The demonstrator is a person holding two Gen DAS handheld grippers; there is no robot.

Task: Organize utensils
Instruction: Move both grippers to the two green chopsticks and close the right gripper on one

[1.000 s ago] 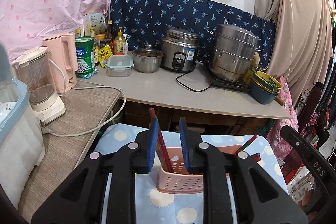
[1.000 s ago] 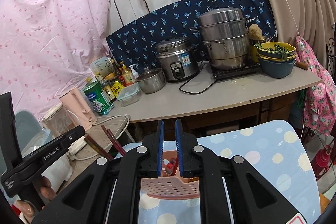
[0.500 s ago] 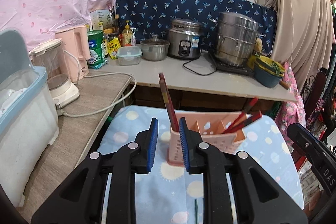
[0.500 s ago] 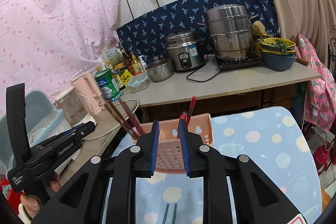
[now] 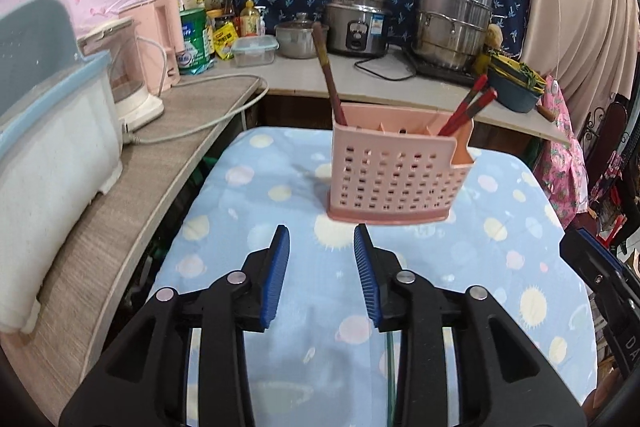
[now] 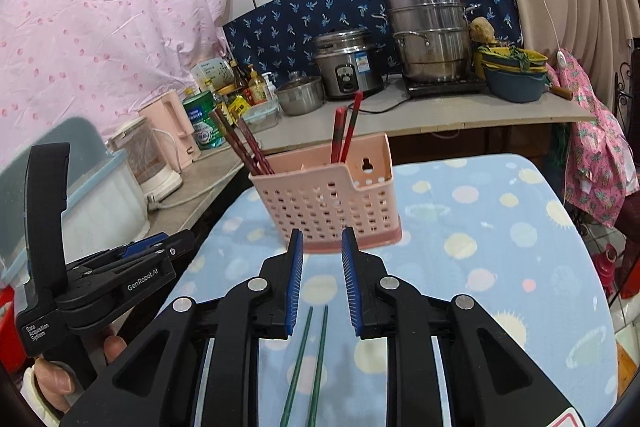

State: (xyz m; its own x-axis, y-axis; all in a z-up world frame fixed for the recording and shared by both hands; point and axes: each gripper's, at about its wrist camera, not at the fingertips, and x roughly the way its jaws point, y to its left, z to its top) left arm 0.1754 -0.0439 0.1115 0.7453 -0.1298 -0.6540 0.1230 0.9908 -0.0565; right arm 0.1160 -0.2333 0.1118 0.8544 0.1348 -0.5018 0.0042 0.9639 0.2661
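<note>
A pink perforated utensil holder stands on the blue spotted cloth. Brown chopsticks lean in its left end and red chopsticks in its right. My left gripper hovers short of the holder, its jaws opening with nothing between them. My right gripper is open and empty too. A pair of green chopsticks lies flat on the cloth beneath it, apart from the pads.
A worktop behind holds a rice cooker, a steel steamer, pots, bottles and bowls. At left are a pink kettle, a blender and a white-blue bin. A hand grips the left tool.
Both grippers have drawn back from the holder and sunk toward the cloth. The left jaws have widened, the brown chopsticks stay in the holder, and the green chopsticks have come into view.
</note>
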